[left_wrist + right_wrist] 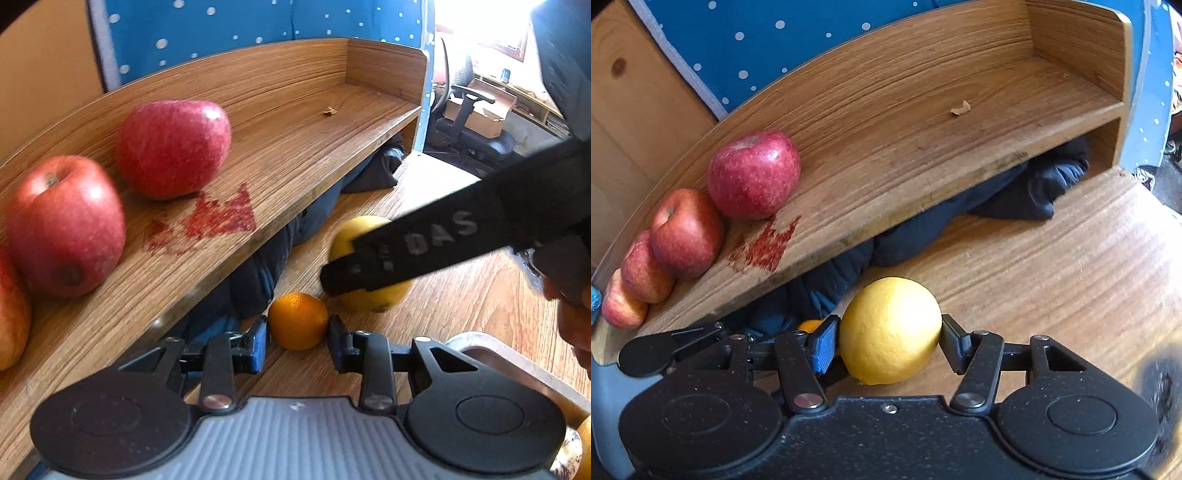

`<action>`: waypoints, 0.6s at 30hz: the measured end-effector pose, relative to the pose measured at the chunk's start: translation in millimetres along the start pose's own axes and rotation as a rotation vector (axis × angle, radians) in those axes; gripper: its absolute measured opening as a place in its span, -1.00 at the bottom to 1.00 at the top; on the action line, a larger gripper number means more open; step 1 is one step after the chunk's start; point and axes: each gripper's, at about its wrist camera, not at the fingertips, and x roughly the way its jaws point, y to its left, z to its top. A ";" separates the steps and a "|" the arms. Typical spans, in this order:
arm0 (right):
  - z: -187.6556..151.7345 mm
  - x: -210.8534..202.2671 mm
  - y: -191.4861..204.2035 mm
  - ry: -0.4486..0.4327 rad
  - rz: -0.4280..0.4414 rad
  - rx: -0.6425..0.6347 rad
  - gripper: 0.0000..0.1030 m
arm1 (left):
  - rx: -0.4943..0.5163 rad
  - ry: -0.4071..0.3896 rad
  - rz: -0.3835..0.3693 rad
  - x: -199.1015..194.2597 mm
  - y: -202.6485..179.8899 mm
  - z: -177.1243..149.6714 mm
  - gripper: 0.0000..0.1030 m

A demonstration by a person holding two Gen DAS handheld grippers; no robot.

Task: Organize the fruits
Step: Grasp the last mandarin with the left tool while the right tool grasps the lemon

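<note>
Apples (753, 173) on shelf (923, 122); lemon (890, 330), orange (297, 320) on table (1071, 258) below.

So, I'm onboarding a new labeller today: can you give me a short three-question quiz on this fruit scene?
1. True or false: the right gripper has its fingers on either side of the lemon.
2. Which fruit lies between the left gripper's fingers? A) apple B) orange C) banana
3. Fill in: the right wrist view shows ___ red apples lined up on the wooden shelf.

Key
1. True; both pads touch the lemon.
2. B, the orange; the pads stand close beside it on the table, contact unclear.
3. Four, ending with the rightmost apple.
</note>
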 end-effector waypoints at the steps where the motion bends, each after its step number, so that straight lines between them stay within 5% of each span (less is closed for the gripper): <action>1: -2.6 -2.9 -1.1 -0.002 0.002 0.003 0.15 | -0.007 0.000 0.005 -2.4 0.8 -0.9 -0.29; 18: -50.1 -67.6 25.1 -0.010 0.079 -0.108 0.15 | -0.155 0.007 0.086 -70.8 6.0 -33.0 -0.29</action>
